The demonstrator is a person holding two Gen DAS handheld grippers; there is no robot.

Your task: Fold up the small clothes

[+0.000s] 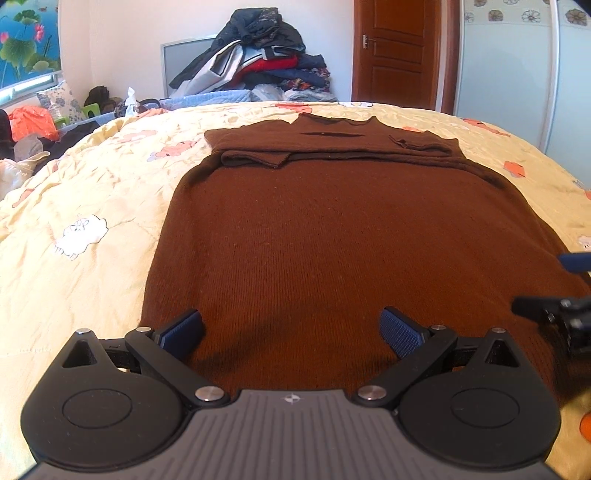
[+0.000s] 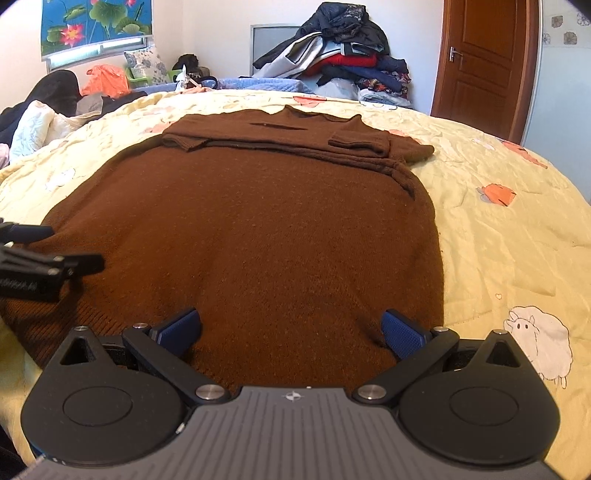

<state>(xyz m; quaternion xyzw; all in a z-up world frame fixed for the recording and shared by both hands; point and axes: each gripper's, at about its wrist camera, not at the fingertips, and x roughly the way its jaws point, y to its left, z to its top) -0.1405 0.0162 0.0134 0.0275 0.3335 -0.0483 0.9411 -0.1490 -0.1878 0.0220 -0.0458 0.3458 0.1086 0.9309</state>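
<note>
Bedroom setup here, everything sits on a bed with a pale yellow quilted bedspread [image 1: 92,206] printed with white sheep and orange shapes. Closest in, the left claw [image 1: 291,330] hangs just over the near hem of a dark brown knitted sweater [image 1: 332,236], blue-padded fingers [image 1: 400,332] spread wide with nothing between them. The right claw [image 2: 291,330] is the same story over the other half of the hem: wide apart, holding nothing, pads [image 2: 181,330] low over the knit; can't tell if they actually touch it. Each claw shows up at the edge of the other's view, so they're side by side.

The sweater lies flat, hem toward the cameras and collar at the far end, both sleeves folded in across the chest area.

Past the bed there's a heap of dark jackets and mixed clothes [image 2: 343,55] against the white wall, an orange plastic bag [image 2: 105,79] off to the left, a lotus-flower picture [image 2: 96,24] above it, and a brown wooden door [image 2: 484,55] on the right.
</note>
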